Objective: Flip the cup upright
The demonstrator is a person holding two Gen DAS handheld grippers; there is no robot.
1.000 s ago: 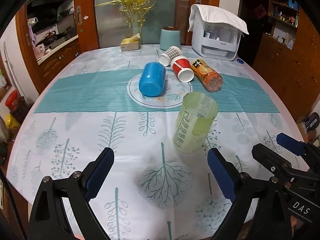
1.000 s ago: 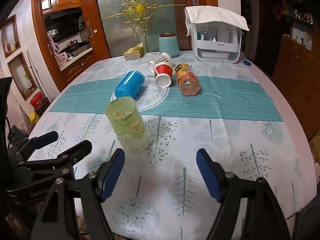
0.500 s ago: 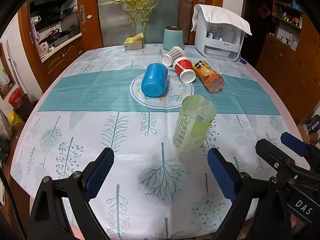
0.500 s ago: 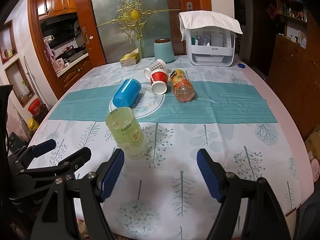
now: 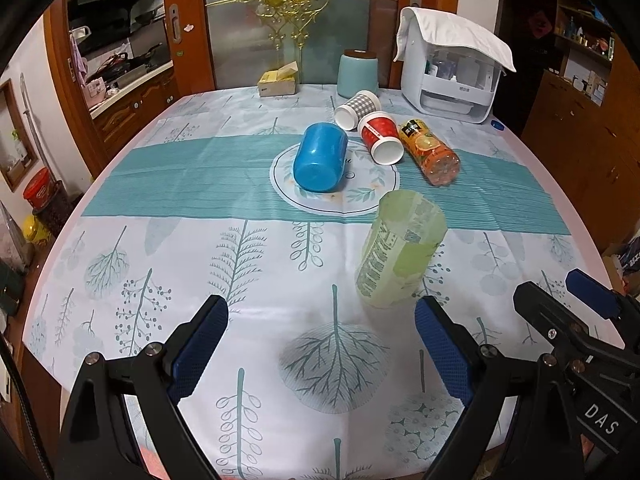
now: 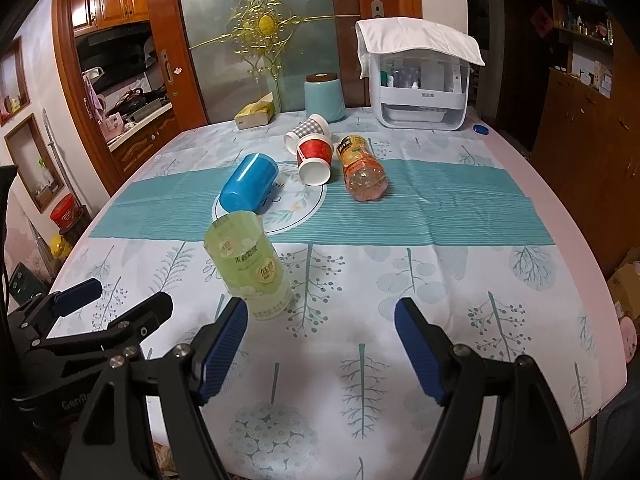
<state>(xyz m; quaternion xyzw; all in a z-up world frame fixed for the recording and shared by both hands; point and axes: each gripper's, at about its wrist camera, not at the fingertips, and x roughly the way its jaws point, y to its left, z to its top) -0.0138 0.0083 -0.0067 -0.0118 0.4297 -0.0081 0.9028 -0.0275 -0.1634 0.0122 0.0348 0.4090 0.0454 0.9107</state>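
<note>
A translucent green cup (image 5: 400, 252) stands upright on the tablecloth, mouth up; it also shows in the right wrist view (image 6: 250, 266). A blue cup (image 5: 320, 158) lies on its side on the round centre print, also in the right wrist view (image 6: 249, 188). A red paper cup (image 5: 380, 140) and a grey checked cup (image 5: 356, 110) lie on their sides behind it. My left gripper (image 5: 320, 352) is open and empty, near the front edge, short of the green cup. My right gripper (image 6: 320, 348) is open and empty, just right of the green cup.
An orange drink bottle (image 5: 432, 156) lies beside the red cup. A white covered appliance (image 5: 452, 76), a teal canister (image 5: 358, 72) and a tissue box (image 5: 278, 82) stand at the table's far edge. Cabinets stand to the right, a kitchen doorway to the left.
Both grippers have drawn back and risen a little from the green cup, which stays upright. Nothing on the table has moved.
</note>
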